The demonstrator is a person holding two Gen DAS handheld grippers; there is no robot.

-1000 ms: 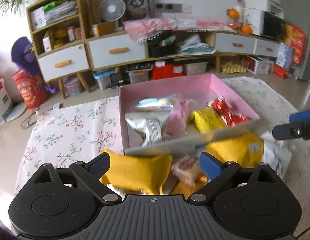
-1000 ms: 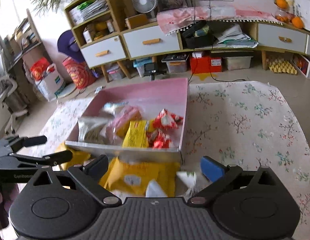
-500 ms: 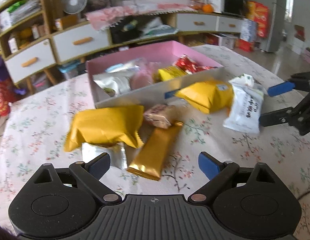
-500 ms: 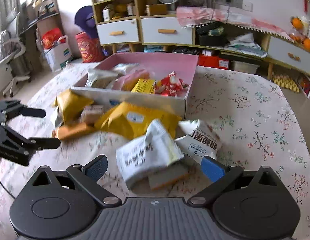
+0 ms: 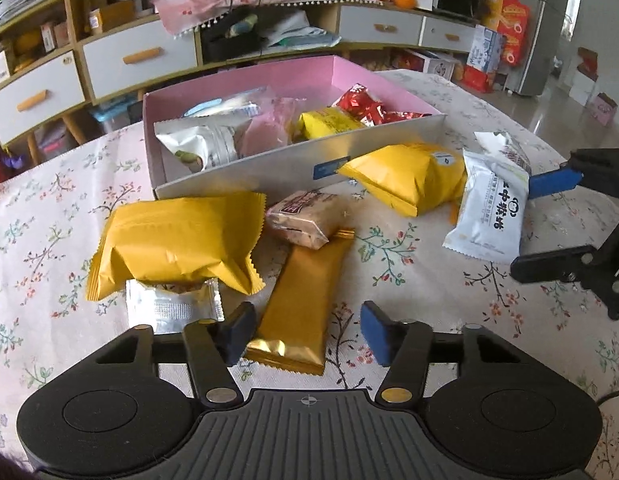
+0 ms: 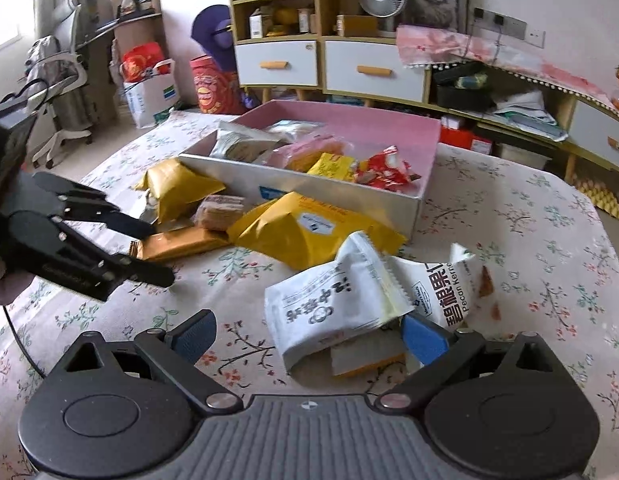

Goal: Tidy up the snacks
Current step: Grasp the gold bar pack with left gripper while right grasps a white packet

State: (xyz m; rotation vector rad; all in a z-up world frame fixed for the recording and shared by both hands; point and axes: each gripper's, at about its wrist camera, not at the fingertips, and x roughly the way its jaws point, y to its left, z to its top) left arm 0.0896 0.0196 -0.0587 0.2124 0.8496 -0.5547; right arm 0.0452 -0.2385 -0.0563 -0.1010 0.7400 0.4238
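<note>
A pink box (image 5: 245,80) (image 6: 425,148) holding several snack packs sits on the floral table. In front of it lie two yellow bags (image 5: 177,240) (image 5: 409,180), a brown wrapped cake (image 5: 305,216), a gold bar (image 5: 305,304) (image 6: 181,244), a silver sachet (image 5: 169,312) and white packs (image 5: 489,208) (image 6: 333,304). My left gripper (image 5: 305,336) is open, its jaws on either side of the gold bar's near end. My right gripper (image 6: 309,336) is open around the white pack's near edge; it also shows in the left wrist view (image 5: 549,224).
The floral tablecloth (image 6: 529,240) covers the table. A second white pecan pack (image 6: 449,288) and a small flat pack (image 6: 365,356) lie under the white pack. Drawers and shelves (image 6: 369,68) stand beyond the table. My left gripper also shows in the right wrist view (image 6: 149,248).
Both grippers have come down and closer to the loose snacks. The left jaws have narrowed around the gold bar. The right gripper has closed in on the white pack.
</note>
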